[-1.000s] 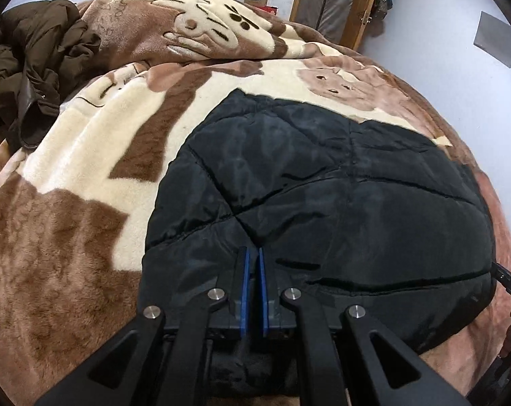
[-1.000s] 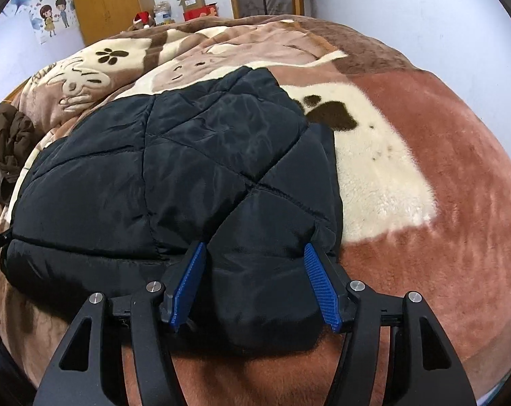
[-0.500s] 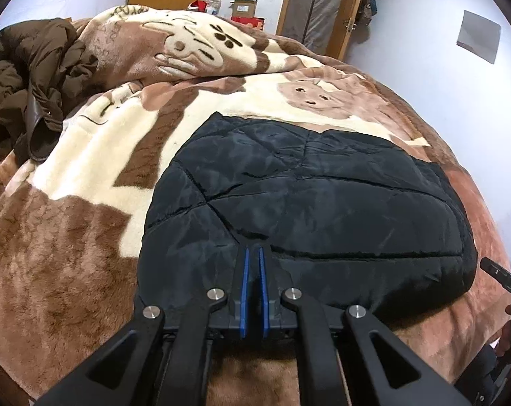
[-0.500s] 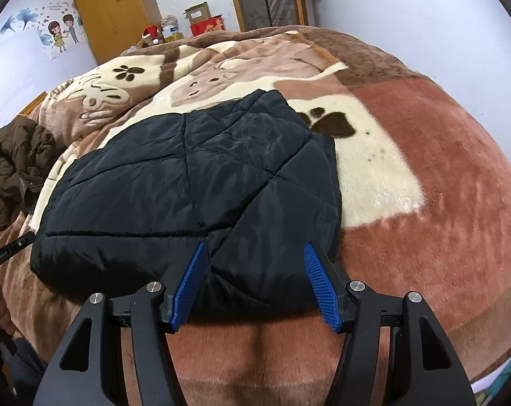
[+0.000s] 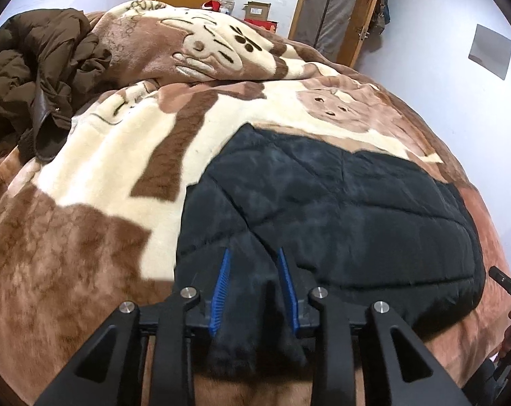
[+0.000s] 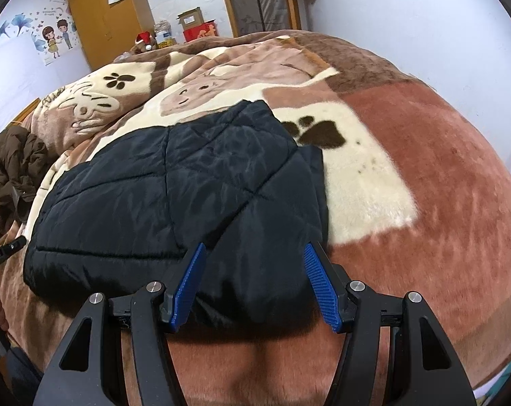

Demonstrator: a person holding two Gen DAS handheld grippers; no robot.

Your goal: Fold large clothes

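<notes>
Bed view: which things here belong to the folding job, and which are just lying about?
Job:
black quilted jacket
left gripper, jaws opening around its near edge
right gripper, open

Lying about:
brown coat
patterned blanket
cardboard box

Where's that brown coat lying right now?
The brown coat lies crumpled at the far left edge of the bed in both wrist views, on the patterned blanket, apart from the folded black jacket nearer the grippers.
</notes>
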